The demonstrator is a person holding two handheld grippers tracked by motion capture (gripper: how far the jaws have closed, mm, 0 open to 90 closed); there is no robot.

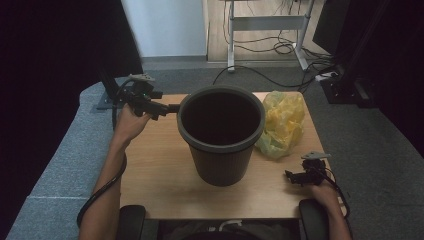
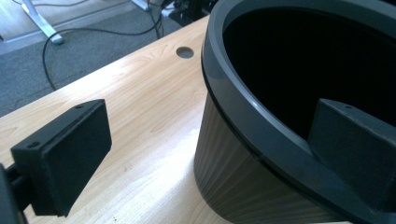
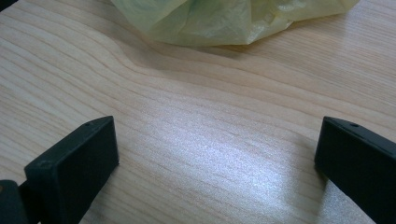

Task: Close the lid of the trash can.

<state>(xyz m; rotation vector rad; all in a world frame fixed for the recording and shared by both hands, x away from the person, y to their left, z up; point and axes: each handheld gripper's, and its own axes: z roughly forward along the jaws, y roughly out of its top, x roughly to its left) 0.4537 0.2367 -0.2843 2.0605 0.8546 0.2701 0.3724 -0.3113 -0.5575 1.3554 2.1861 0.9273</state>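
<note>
Bin (image 1: 220,150) upright, mouth up | left gripper (image 1: 172,107) jaws wide astride rim | right gripper (image 1: 290,176) open

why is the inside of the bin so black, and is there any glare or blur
High view: dim, the bin interior unlit. Left gripper view: the bin's mouth is equally black, with a soft sheen on its rim. Right gripper view: a pale glare patch on the table and the yellow bag slightly soft.

The high view looks forward and down on the whole tabletop (image 1: 165,165). Each gripper view rides low on its hand-held gripper, close up; the left one shares the bin (image 2: 280,93) with the high view, the right one the yellow bag (image 3: 224,18).
</note>
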